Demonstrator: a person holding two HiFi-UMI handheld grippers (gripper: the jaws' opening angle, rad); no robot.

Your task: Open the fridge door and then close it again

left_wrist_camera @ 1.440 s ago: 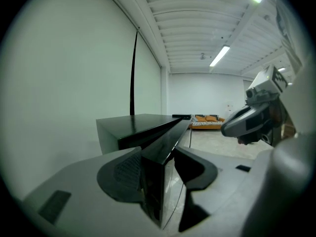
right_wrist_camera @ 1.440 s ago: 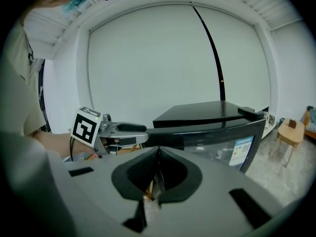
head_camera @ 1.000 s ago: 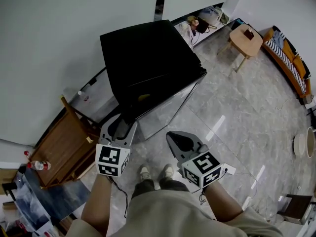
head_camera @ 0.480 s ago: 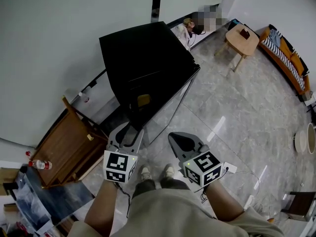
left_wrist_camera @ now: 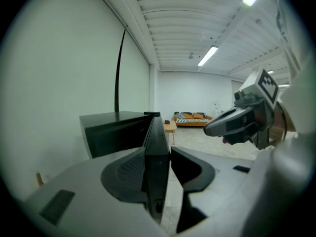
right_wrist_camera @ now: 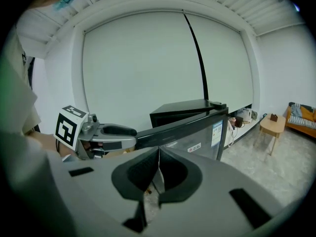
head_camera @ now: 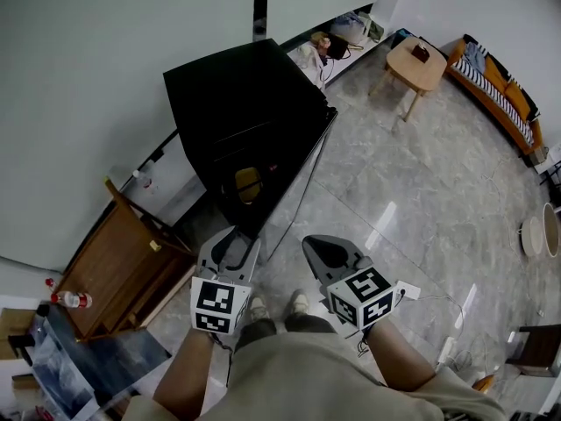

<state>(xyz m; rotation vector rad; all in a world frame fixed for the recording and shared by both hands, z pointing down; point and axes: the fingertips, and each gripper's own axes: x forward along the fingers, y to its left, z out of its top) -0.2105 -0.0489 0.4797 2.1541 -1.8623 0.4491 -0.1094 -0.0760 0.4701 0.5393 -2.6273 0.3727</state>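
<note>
Fridge (head_camera: 245, 95): it is standing black against the white wall.
Door (head_camera: 298, 181): it is hanging partly open, with its free edge toward us.
Left tongs (head_camera: 230, 242): we are clamping the door's edge; the jaws have just been closing with that edge between them.
Right tongs (head_camera: 323, 251): we are holding them clenched and empty, apart from the door.

Swung black glass-fronted fridge door (head_camera: 296, 178) wider open; drew grey left gripper (head_camera: 231, 238) back with it; closed its jaws further, seemingly clamping door's edge.
</note>
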